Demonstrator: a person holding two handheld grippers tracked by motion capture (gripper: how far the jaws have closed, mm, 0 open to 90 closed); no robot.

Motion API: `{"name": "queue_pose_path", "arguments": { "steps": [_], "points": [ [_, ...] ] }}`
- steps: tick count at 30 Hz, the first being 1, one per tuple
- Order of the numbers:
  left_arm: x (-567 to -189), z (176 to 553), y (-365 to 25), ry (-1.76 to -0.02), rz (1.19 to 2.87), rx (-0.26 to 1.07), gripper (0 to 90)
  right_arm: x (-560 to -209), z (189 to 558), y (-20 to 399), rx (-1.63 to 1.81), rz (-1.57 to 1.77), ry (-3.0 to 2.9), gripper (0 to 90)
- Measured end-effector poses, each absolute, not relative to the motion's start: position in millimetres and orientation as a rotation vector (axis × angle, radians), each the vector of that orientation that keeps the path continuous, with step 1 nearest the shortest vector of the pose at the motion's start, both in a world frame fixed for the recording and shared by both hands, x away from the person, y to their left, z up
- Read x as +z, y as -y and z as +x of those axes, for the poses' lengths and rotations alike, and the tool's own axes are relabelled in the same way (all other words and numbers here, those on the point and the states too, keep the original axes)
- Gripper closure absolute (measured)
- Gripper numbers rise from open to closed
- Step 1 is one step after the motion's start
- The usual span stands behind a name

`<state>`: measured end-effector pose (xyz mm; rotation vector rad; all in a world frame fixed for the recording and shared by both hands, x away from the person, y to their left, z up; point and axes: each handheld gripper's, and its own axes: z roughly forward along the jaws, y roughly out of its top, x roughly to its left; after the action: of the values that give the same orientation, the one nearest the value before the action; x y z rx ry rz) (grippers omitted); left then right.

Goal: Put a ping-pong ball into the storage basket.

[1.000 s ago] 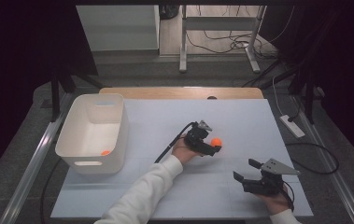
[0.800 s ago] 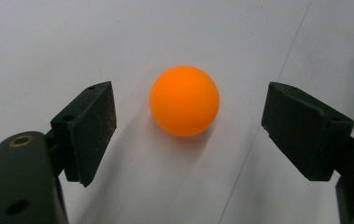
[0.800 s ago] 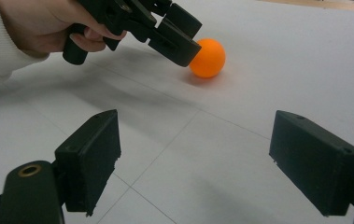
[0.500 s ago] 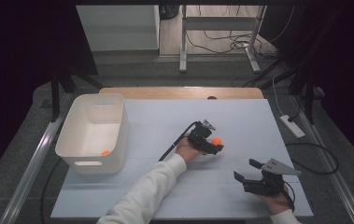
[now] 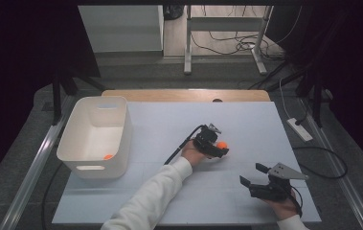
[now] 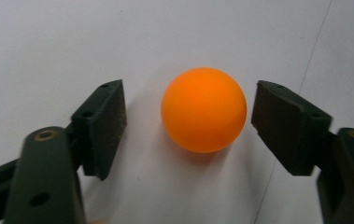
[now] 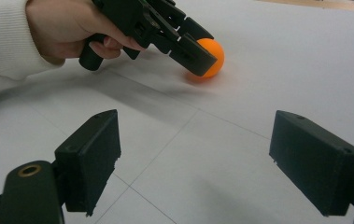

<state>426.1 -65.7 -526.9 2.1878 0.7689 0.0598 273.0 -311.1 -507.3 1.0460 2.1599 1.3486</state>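
An orange ball (image 5: 222,144) (image 6: 203,109) rests on the white table (image 5: 246,120) right of centre. My left gripper (image 5: 220,149) (image 6: 191,116) is low over the table and open, with one jaw on each side of the ball. A small gap shows between the ball and each pad. From the right gripper view, the left gripper (image 7: 198,58) half hides the ball (image 7: 213,51). My right gripper (image 5: 252,175) (image 7: 193,158) is held open near the front right of the table, with nothing between its jaws.
A white bin (image 5: 121,139) stands at the table's left and holds a second orange ball (image 5: 107,156). The left gripper's cable (image 5: 181,146) trails across the table towards the person. A power strip (image 5: 300,129) lies off the table's right edge.
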Motion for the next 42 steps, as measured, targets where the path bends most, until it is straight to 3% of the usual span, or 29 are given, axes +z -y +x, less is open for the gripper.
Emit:
{"name": "queue_pose_path", "arguments": {
  "steps": [8, 42],
  "points": [
    [-528, 426, 66, -0.768, 2.190, 0.044, 49.9, -508, 273, 311, 1.352, 1.044, -2.159, 16.4],
    [-505, 412, 56, -0.714, 2.119, 0.024, 50.7, -507, 272, 312, 1.346, 1.043, -2.155, 16.4]
  ]
}}
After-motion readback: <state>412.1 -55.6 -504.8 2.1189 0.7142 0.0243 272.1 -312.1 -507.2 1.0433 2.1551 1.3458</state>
